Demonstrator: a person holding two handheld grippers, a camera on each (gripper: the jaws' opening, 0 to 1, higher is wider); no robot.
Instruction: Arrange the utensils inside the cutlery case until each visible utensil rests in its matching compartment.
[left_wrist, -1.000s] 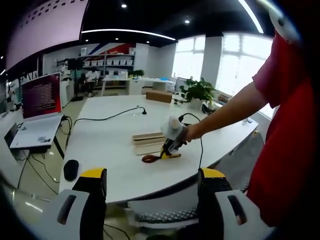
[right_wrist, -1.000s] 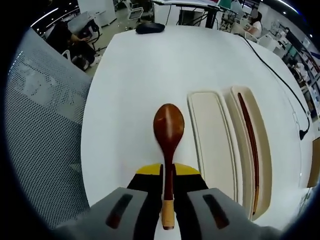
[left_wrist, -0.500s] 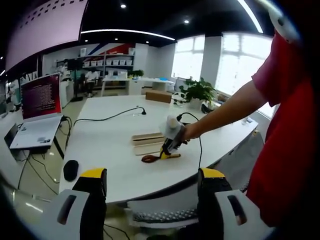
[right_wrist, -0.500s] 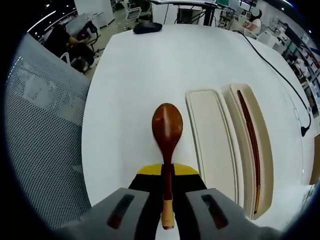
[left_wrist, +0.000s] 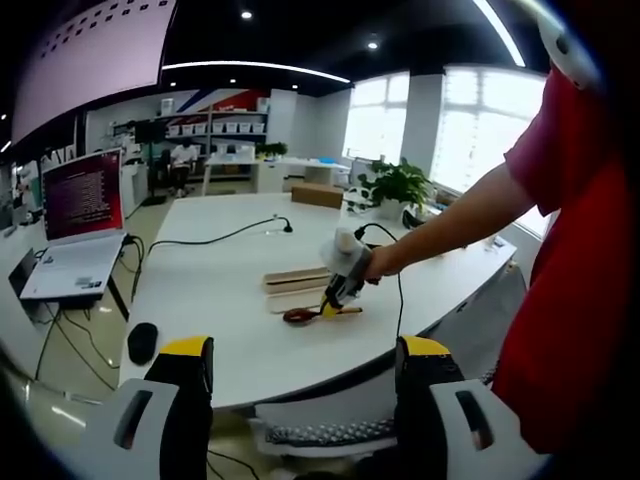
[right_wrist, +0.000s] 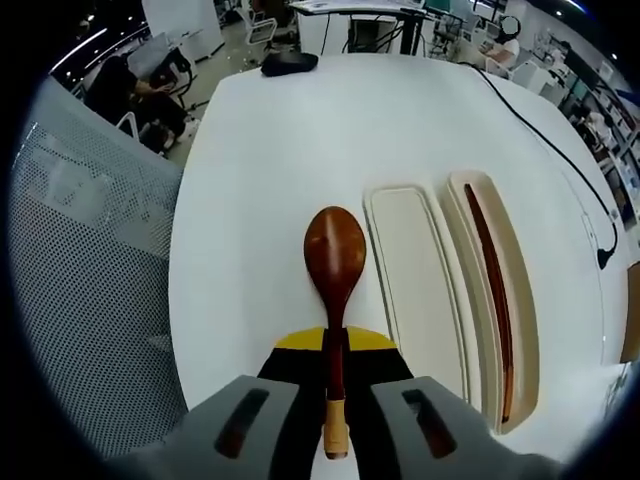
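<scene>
Dark-brown wooden spoon (right_wrist: 335, 262) pinched by handle in right gripper (right_wrist: 335, 372), bowl forward above white table (right_wrist: 250, 180), just beside empty cream cutlery-case tray (right_wrist: 418, 275). Judged light, stiff, smooth; grip near handle end suited. Left gripper (left_wrist: 300, 385) spread, empty.

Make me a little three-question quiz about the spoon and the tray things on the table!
1. True or false: the right gripper is shut on the wooden spoon.
2. What lies in the far case half? A) a fork B) dark chopsticks C) nothing
3. Fill in: the near case half next to the spoon is ____.

Key: 1 true. 2 B. 3 empty.
</scene>
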